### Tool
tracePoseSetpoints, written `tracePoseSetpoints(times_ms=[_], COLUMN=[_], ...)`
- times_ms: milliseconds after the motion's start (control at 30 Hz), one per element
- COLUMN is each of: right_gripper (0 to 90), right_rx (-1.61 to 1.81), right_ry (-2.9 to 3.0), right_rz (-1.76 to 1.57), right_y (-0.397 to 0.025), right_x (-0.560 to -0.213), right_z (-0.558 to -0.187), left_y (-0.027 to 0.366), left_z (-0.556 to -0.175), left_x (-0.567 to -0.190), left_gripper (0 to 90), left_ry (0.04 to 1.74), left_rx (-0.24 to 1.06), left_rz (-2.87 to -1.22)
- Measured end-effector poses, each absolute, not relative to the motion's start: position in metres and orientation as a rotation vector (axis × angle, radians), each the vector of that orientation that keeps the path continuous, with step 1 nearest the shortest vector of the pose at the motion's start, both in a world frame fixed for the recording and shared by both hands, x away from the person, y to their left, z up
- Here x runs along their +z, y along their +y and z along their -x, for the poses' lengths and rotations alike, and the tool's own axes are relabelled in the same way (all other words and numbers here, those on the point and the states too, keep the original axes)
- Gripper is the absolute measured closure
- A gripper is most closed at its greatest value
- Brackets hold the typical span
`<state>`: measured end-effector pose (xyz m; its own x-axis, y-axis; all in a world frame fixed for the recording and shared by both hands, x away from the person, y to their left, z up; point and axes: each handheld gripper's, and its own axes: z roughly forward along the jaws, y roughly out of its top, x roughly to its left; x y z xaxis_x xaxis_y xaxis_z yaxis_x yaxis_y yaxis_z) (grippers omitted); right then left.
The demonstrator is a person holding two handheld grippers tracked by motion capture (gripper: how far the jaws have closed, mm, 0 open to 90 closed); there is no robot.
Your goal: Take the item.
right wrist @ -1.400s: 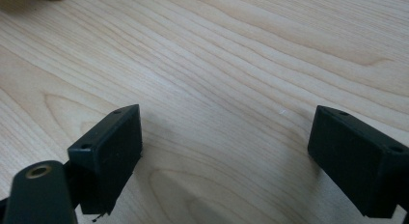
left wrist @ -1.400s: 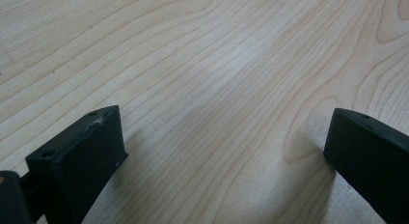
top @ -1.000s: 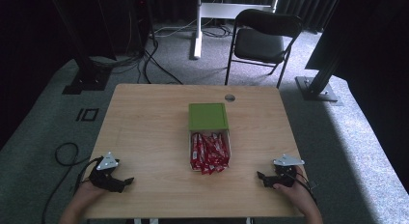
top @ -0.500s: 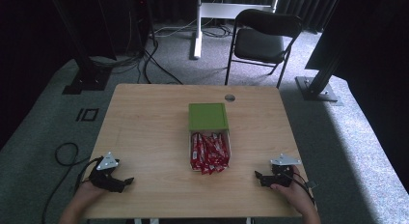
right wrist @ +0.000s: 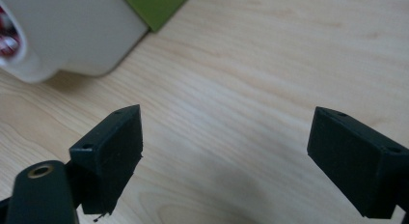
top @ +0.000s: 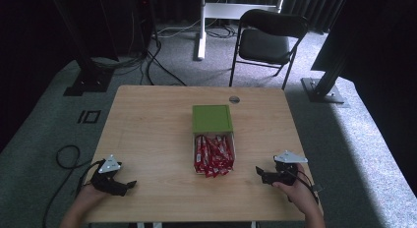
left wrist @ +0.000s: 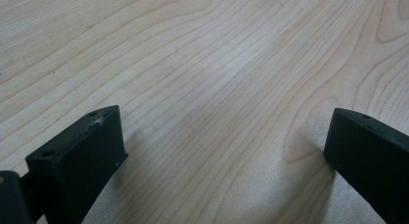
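A white open box point(top: 233, 145) sits at the table's middle, filled with several red packets point(top: 212, 154). Its green lid point(top: 212, 119) lies flat against the box's far side. My left gripper point(top: 129, 185) rests open near the front left corner, and its own view has bare wood between the jaws point(left wrist: 224, 147). My right gripper point(top: 260, 175) is open near the front right, pointing toward the box. In the right gripper view point(right wrist: 224, 151), the white box wall point(right wrist: 72, 35) and a corner of the green lid point(right wrist: 154, 7) lie ahead at upper left.
The wooden table point(top: 147, 134) has a small dark round grommet point(top: 234, 99) near its far edge. A black folding chair point(top: 268, 41) stands beyond the table, with cables and stand bases on the grey carpet.
My right gripper has shifted slightly left, toward the box. The left gripper, the box and the lid stay put.
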<state>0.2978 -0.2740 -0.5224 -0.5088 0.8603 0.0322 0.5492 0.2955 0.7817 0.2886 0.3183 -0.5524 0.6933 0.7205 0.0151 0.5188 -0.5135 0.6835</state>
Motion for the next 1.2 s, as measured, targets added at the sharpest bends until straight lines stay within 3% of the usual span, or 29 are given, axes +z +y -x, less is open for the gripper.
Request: tracePoseSetpoints(times_ms=[567,1200], right_gripper=[12.6,12.6], right_rx=[1.16,1.261], right_ry=[2.131,2.164], right_rz=[-1.183,-1.023], right_y=[-0.252,-0.2], right_x=[-0.477,-0.443], right_z=[-0.301,-0.313], left_y=[0.318,0.318], left_z=[-0.289,-0.289], left_x=[-0.552,-0.552], left_gripper=[1.5,1.5], left_ry=[0.942,0.942], left_rx=[0.394,0.394], left_rz=[-2.236,-2.236])
